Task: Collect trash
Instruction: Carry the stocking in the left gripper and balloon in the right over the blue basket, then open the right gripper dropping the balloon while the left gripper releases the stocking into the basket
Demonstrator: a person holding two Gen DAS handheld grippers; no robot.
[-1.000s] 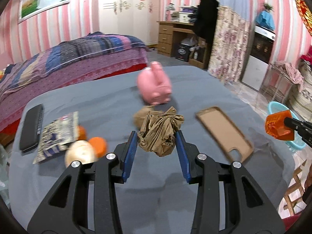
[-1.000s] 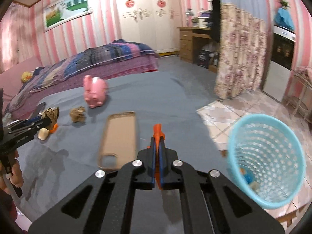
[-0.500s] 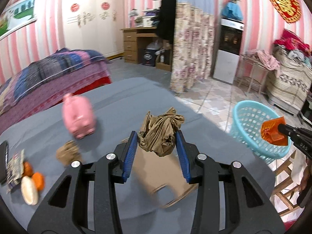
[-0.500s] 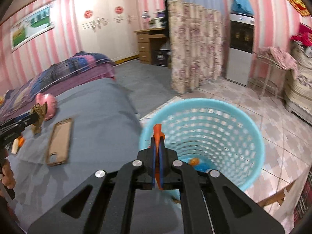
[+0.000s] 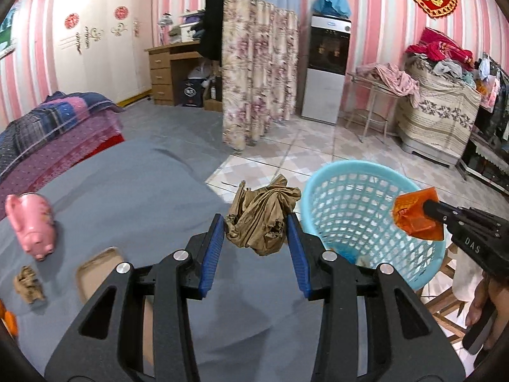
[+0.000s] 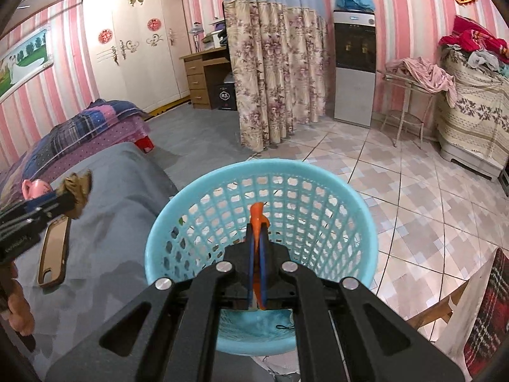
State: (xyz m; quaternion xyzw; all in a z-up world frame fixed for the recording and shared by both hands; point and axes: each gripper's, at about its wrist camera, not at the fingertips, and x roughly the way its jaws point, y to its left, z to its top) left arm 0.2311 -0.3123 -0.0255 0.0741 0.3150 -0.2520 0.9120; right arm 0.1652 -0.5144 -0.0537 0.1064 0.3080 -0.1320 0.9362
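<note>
Step in hand, I'd judge: dropping both loads into the blue basket [image 6: 203,191] w/o missing. Best approach: get each load fully inside the rim before letting go, release one at a time, keep clear of the mesh wall.

Left to right: left tongs [image 5: 256,235], pinching a crumpled brown paper wad [image 5: 262,219], sit over the grey bench [image 5: 127,191] edge, basket just to their right, so not yet above it. Right tongs [image 6: 258,245], pressed together on a thin orange wrapper [image 6: 258,216], hang directly over the basket mouth, ready to drop. More brown scrap [image 5: 29,284] remains on the bench.
</note>
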